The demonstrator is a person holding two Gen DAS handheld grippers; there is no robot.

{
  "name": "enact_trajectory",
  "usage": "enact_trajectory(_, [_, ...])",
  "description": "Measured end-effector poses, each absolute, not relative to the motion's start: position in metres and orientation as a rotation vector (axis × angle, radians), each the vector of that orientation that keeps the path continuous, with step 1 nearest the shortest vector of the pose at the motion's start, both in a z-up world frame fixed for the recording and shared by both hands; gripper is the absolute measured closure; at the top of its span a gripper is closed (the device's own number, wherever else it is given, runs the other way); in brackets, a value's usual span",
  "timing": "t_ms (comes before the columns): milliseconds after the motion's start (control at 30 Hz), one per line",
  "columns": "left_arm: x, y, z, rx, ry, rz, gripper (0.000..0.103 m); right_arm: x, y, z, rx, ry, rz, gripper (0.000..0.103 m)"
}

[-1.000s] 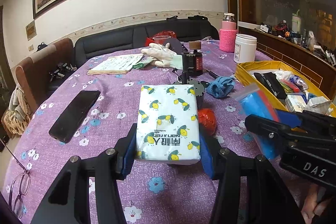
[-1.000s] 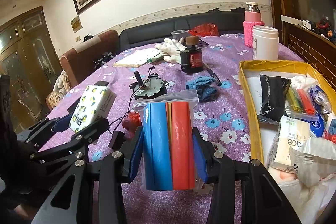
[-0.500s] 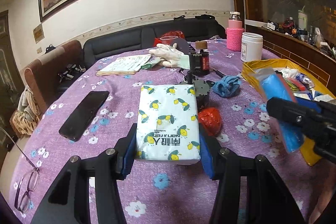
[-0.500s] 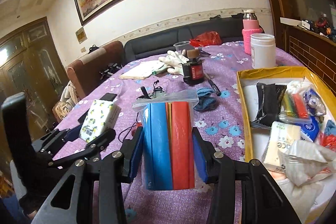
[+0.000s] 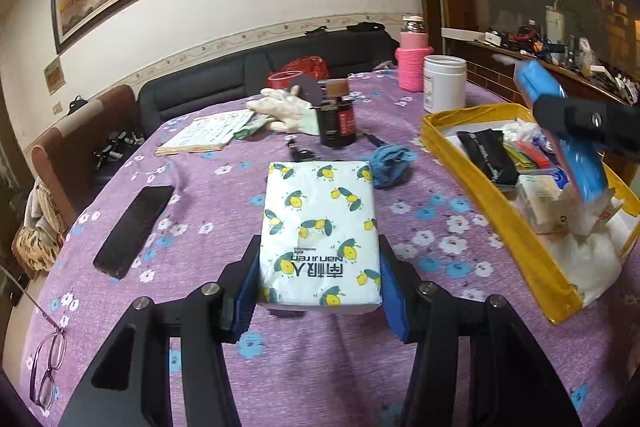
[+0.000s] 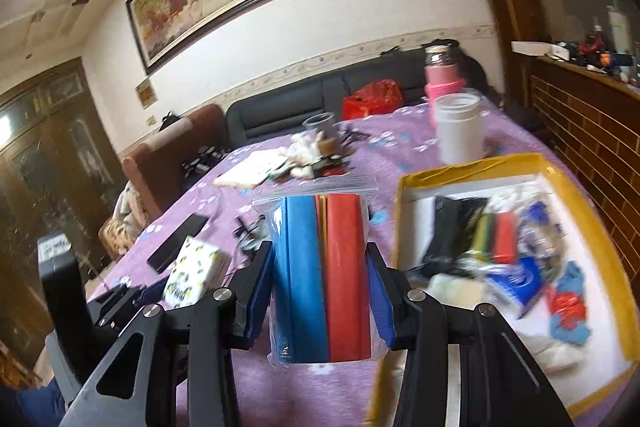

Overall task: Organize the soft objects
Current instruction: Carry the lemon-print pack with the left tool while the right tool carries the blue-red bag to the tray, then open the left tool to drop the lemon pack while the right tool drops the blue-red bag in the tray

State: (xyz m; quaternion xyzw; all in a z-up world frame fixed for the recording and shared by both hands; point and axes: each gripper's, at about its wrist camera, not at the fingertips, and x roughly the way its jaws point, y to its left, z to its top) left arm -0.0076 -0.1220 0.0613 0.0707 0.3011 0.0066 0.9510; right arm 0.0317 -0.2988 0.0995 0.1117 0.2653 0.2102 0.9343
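Left wrist view: my left gripper (image 5: 318, 291) is clamped on the tissue pack (image 5: 319, 231), soft and light, pinched across its short sides, long axis pointing to 12 o'clock; the yellow tray (image 5: 492, 223) sits at 2 o'clock. Right wrist view: my right gripper (image 6: 320, 301) grips the zip bag (image 6: 322, 275), slippery and pliable, upright, beside the tray at 3 o'clock.

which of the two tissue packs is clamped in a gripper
The lemon-print tissue pack, clamped between the left gripper pads above the table; the other white pack lies in the yellow box.
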Motion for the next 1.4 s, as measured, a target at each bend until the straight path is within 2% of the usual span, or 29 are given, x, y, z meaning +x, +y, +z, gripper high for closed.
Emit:
enact_trajectory(400, [0.017,-0.173,0.084,0.096,0.659,-0.161,0.051,0.068,-0.369,0.114,0.293,0.551,0.259,0.055])
enact_trajectory(600, [0.043,-0.211,0.086,0.053,0.716,-0.258,0.051,0.096,-0.403,0.101,0.338,0.597,0.176,0.055])
enact_trajectory(933, [0.082,-0.277,0.072,0.076,0.781,-0.354,0.052,0.108,-0.45,0.076,0.418,0.654,0.095,0.055])
enact_trajectory(1400, [0.098,-0.307,0.046,0.102,0.84,-0.37,0.052,0.114,-0.449,0.064,0.374,0.731,0.062,0.054])
